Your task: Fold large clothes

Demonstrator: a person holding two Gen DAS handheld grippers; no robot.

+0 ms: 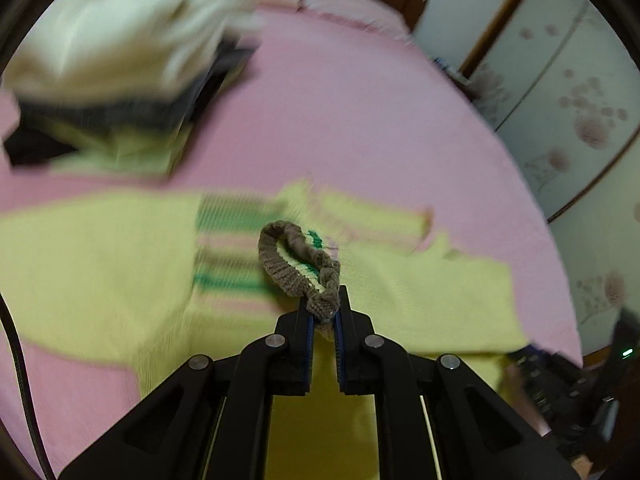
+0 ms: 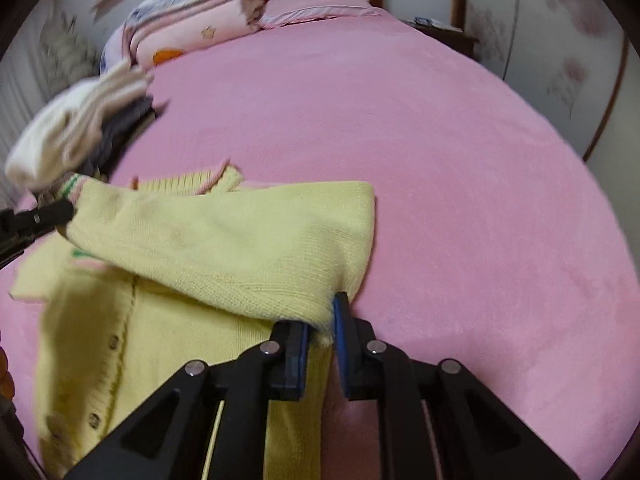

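A pale yellow knitted cardigan (image 2: pixel 168 320) with buttons and green and pink stripes lies on the pink bed; it also shows in the left wrist view (image 1: pixel 100 264). My left gripper (image 1: pixel 323 312) is shut on the sleeve's brown ribbed cuff (image 1: pixel 292 264) and holds it above the garment; it also shows at the left edge of the right wrist view (image 2: pixel 60 210). My right gripper (image 2: pixel 322 320) is shut on the yellow sleeve (image 2: pixel 240 240) near the shoulder, with the sleeve lying across the cardigan's body.
The pink bedspread (image 2: pixel 440 180) spreads wide to the right. A stack of folded white and dark clothes (image 1: pixel 120 60) sits at the left. Folded quilts (image 2: pixel 192 20) lie by the headboard. Wardrobe doors (image 1: pixel 580 100) stand at the right.
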